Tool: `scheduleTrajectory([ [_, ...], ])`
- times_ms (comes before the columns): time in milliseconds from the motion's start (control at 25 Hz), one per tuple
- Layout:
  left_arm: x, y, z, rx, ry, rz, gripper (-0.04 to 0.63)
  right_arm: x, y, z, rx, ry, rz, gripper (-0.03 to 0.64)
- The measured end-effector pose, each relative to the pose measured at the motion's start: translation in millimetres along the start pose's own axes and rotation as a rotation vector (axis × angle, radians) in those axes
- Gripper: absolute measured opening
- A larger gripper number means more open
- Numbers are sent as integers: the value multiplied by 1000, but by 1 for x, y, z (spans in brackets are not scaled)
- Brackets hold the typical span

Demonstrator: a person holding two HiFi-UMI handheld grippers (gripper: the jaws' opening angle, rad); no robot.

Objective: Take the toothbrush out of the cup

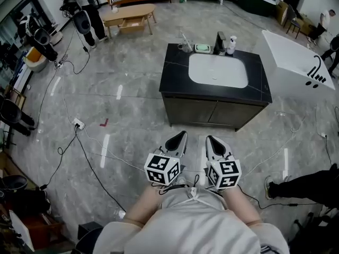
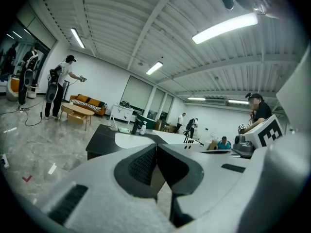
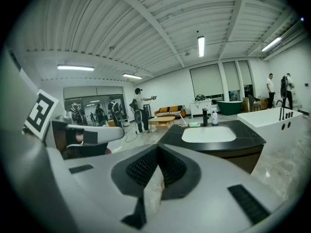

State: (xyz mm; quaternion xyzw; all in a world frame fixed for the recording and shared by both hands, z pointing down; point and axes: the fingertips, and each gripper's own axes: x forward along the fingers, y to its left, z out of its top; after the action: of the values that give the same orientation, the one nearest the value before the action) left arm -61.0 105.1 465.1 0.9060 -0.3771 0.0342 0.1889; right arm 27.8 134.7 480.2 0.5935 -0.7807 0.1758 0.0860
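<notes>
One toothbrush (image 1: 184, 38) stands in cup (image 1: 185, 47), back-left corner of black vanity top (image 1: 175, 67) | soap dish (image 1: 202, 48), faucet (image 1: 220, 42), pump bottle (image 1: 231, 45) behind basin (image 1: 217, 70); bottle print too small to read | left gripper (image 1: 182, 135), right gripper (image 1: 209, 138): jaws pressed together, nothing between, well apart from vanity
</notes>
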Motion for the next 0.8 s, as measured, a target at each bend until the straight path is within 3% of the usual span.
scheduleTrajectory([
  [400, -24, 50, 1, -57, -2, 25, 20, 24, 33, -11, 5, 48, -9, 26],
  [800, -11, 82, 6, -79, -22, 89, 20, 63, 24, -7, -17, 62, 33, 26],
])
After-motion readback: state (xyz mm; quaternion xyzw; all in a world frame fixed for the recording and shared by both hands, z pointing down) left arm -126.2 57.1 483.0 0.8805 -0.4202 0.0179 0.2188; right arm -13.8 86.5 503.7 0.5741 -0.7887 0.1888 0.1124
